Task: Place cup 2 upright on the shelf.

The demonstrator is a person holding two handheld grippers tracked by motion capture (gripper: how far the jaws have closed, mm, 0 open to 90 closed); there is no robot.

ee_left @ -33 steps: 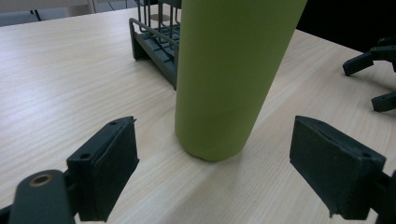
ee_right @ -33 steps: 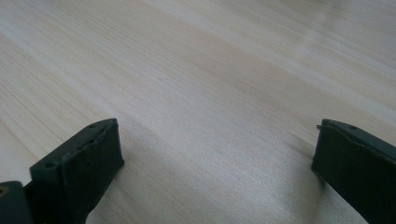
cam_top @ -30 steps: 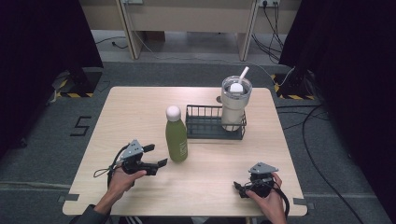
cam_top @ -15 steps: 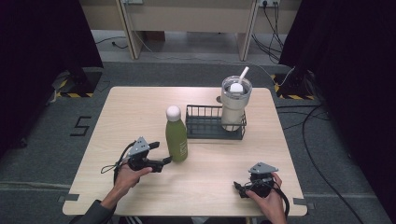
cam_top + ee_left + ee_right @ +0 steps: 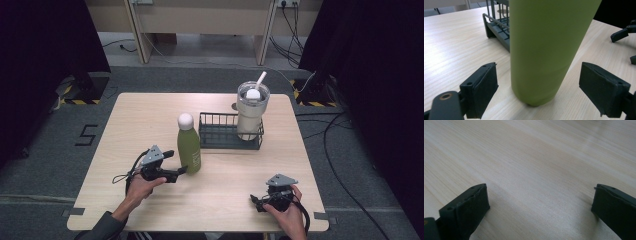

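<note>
Bottle (image 5: 541, 50), green with a white cap, stands upright on the table (image 5: 150, 120) between the spread jaws of the left gripper (image 5: 176, 163), neither pad touching it. It looks rigid, smooth, likely slippery and fairly heavy if full; the low straight body is the safest grip. Beyond it sits a wire rack (image 5: 220, 135). Compared with a second ago, the left gripper has moved forward around the bottle. The right gripper (image 5: 260, 200) rests released, well apart.

- We read this as a lab or recording studio, not a home.
- Black curtains (image 5: 45, 45) hang on both sides of the lone wooden table (image 5: 150, 115).
- Grey carpet floor carries hazard-striped tape (image 5: 75, 101) and a taped "5" marker (image 5: 86, 135).
- Loose cables (image 5: 345, 130) run to wall sockets (image 5: 285, 3).
</note>
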